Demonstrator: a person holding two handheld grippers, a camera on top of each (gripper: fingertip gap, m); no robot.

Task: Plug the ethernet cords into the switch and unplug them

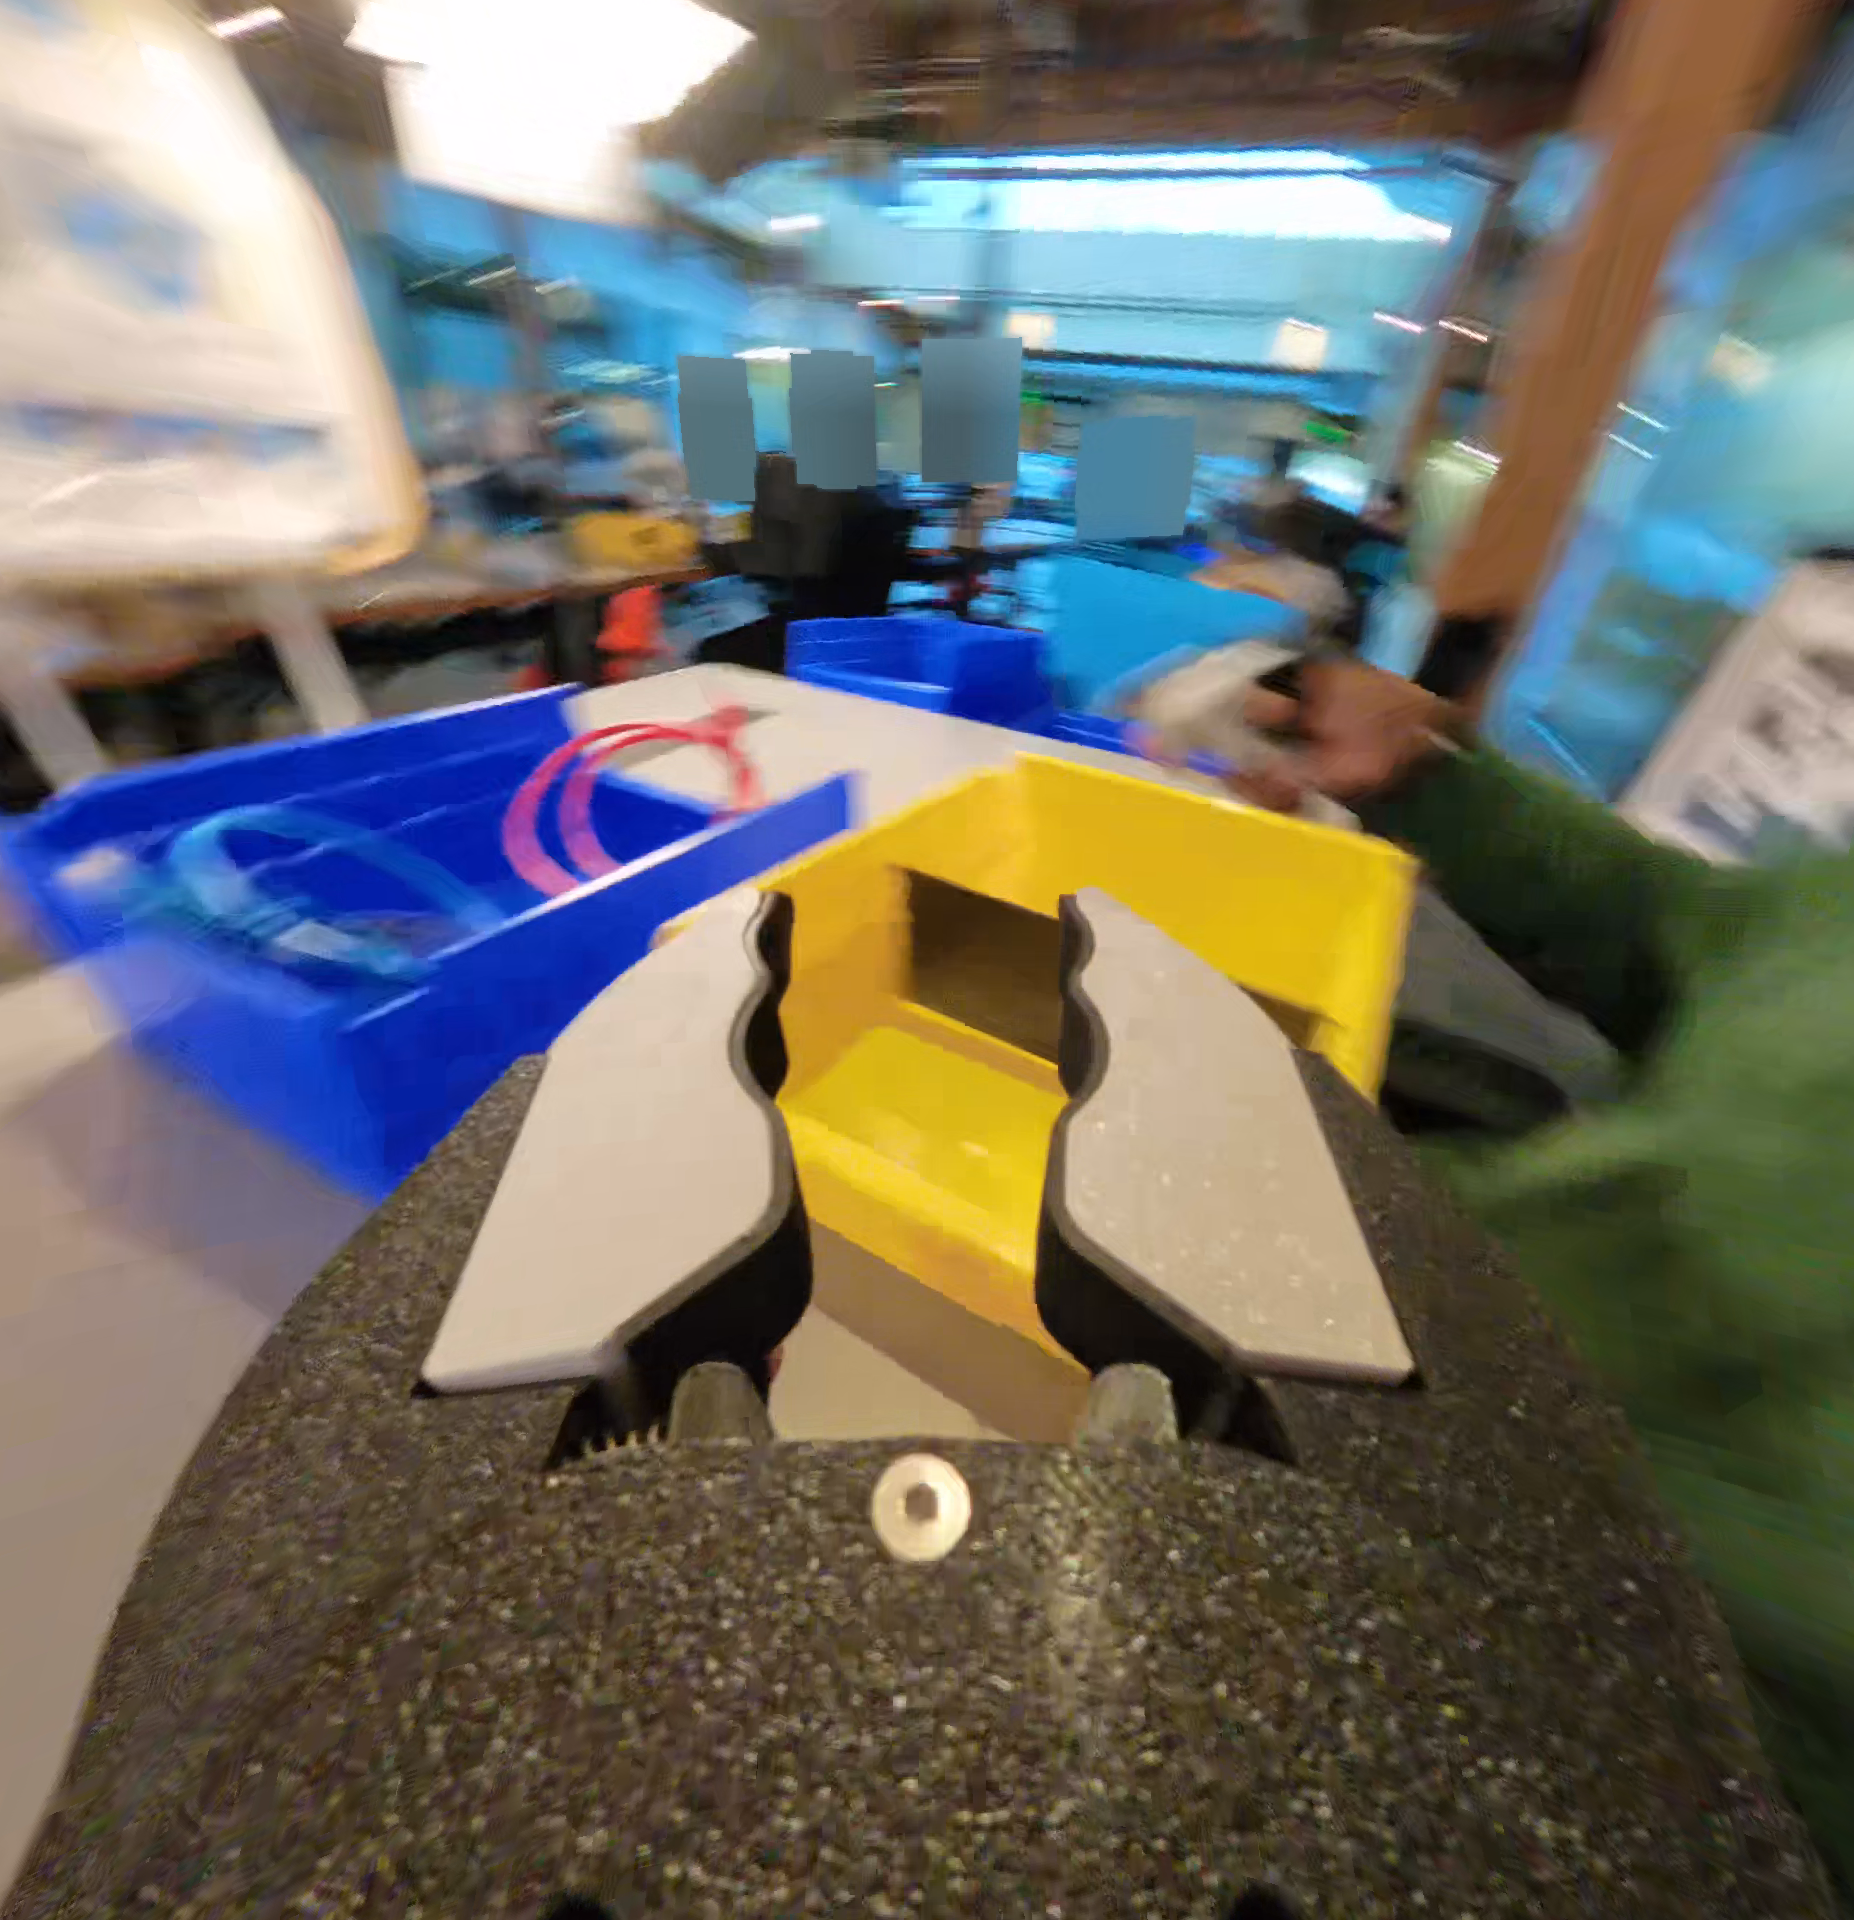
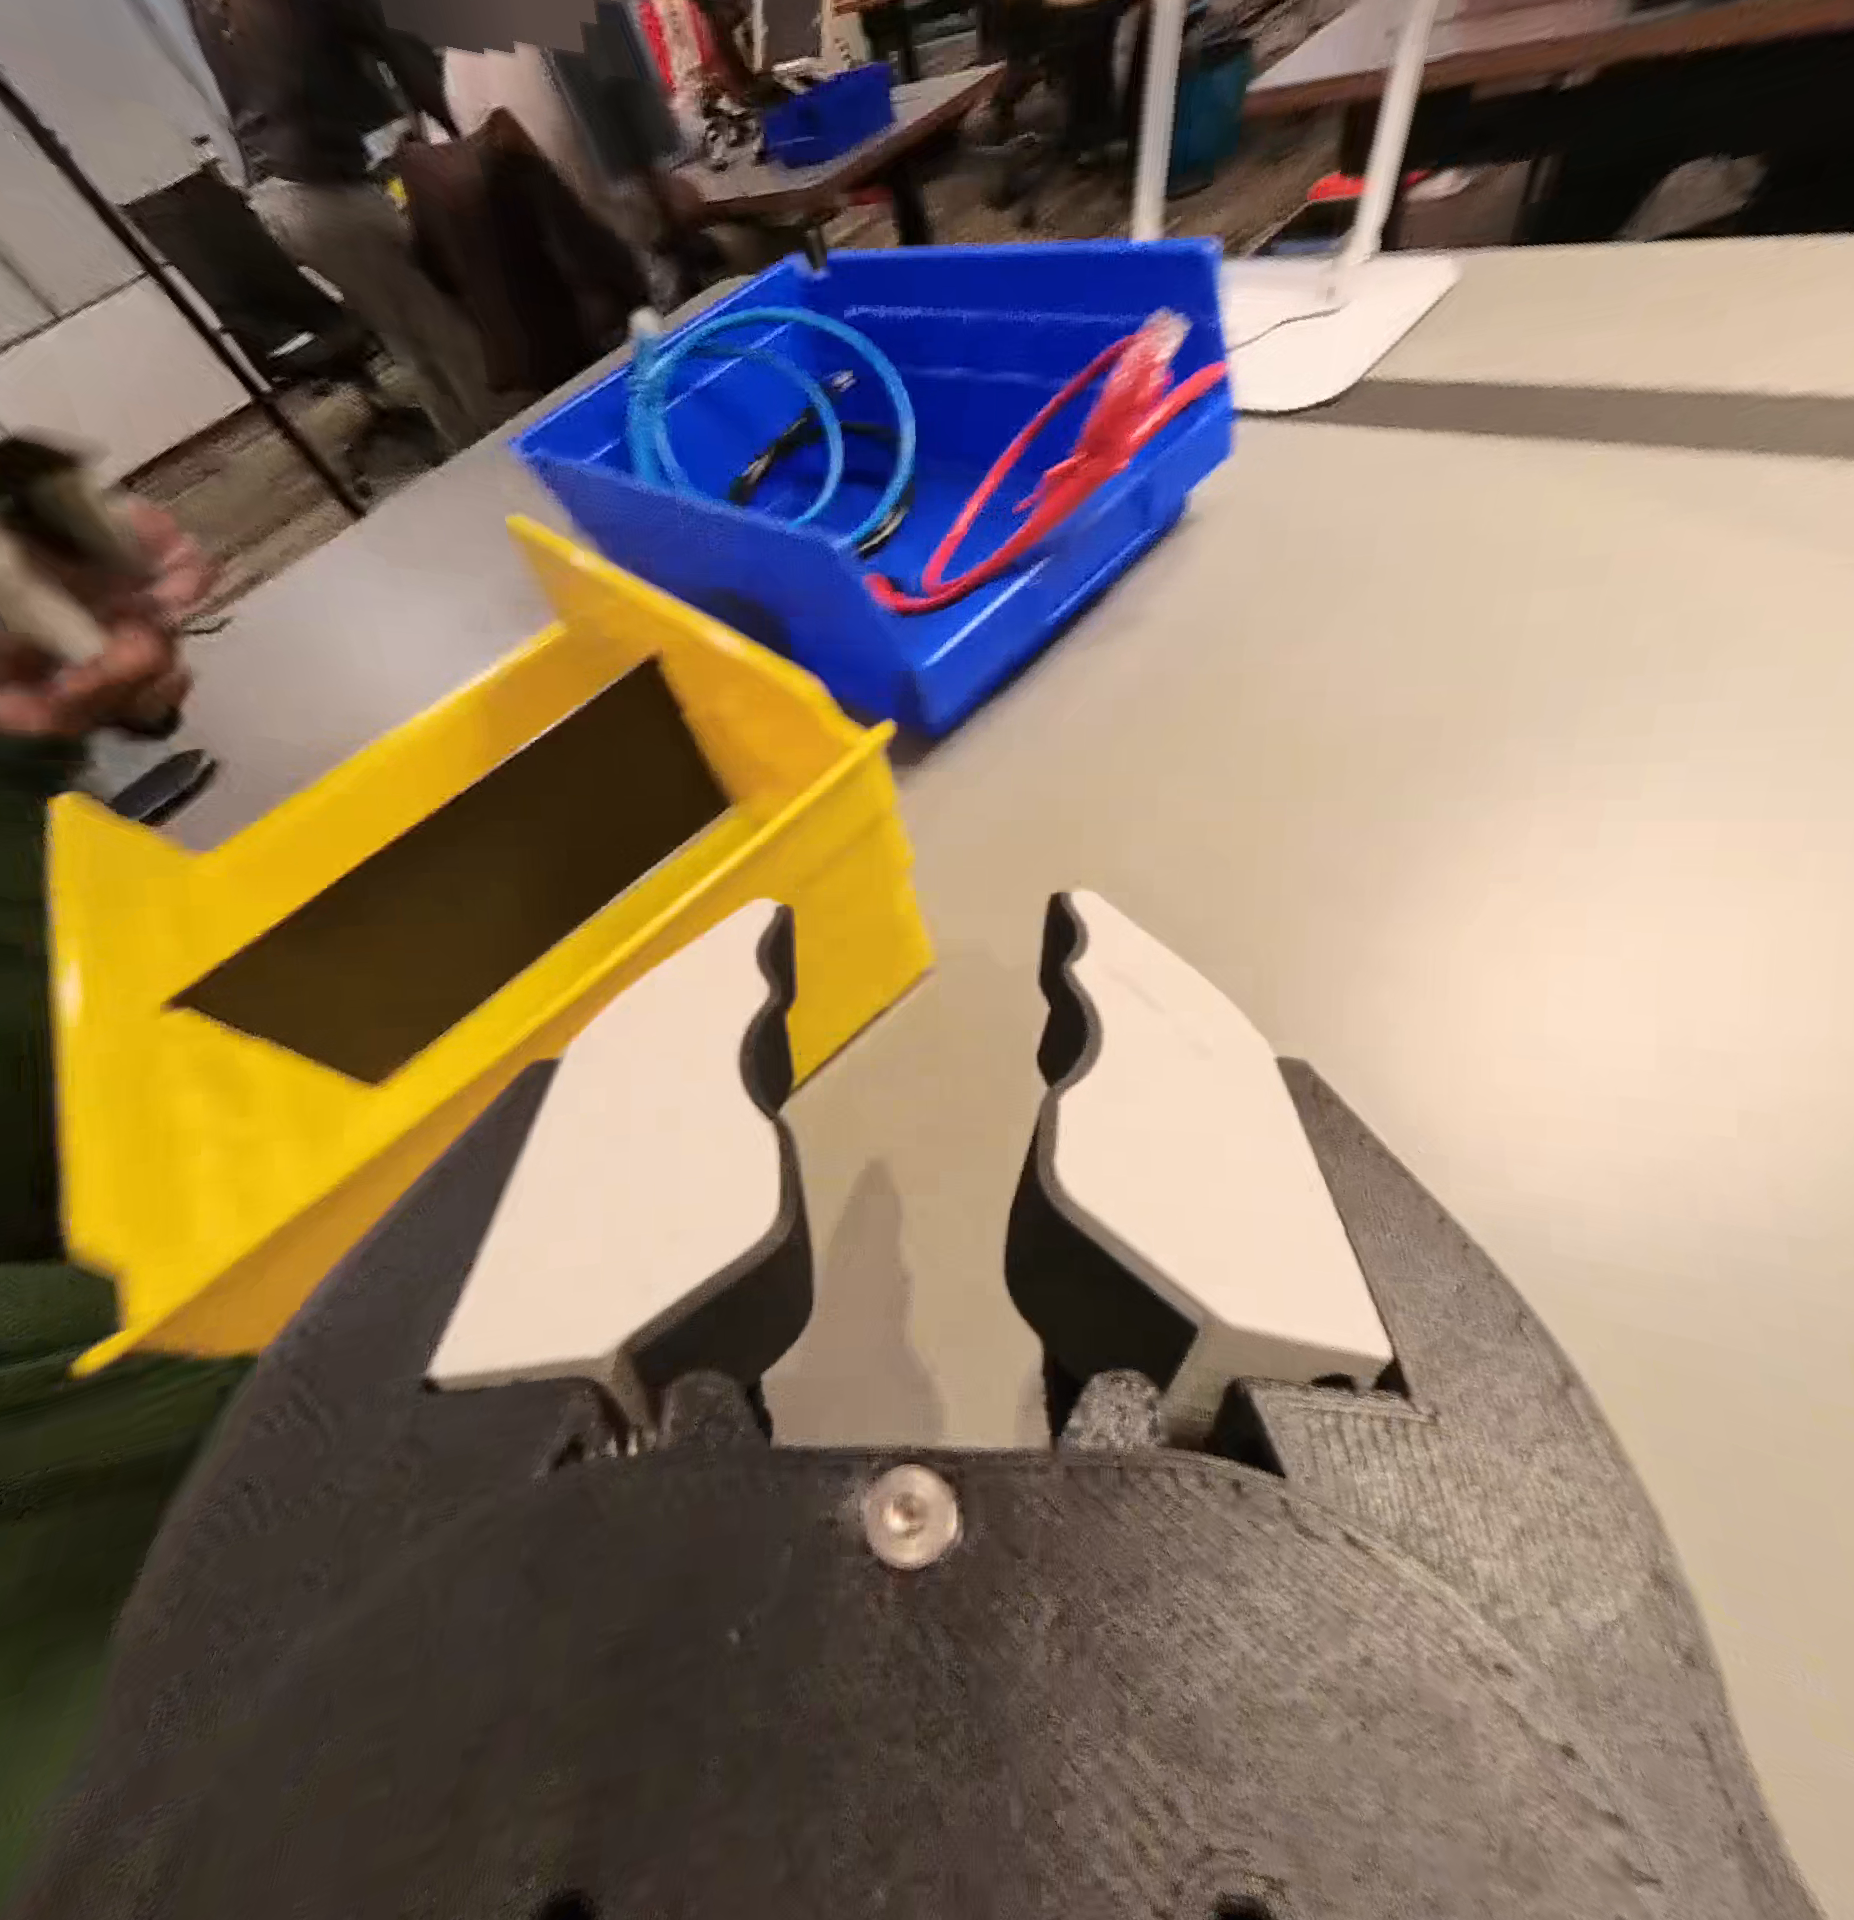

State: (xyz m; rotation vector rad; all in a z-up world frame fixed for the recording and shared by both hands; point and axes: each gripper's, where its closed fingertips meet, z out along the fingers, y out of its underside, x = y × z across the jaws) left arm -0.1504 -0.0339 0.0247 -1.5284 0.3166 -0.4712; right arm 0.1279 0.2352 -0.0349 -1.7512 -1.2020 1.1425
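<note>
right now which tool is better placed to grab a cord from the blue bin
Right, probably. The right tool is open with bare table ahead toward the blue bin; the left tool, also open, sits over the yellow bin.

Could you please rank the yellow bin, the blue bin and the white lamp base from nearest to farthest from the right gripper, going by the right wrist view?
From the right gripper:
1. Yellow bin: nearest, just left of the fingertips.
2. Blue bin: farther ahead on the table, holding blue and red cords.
3. White lamp base: farthest, behind the blue bin to the right.
</note>
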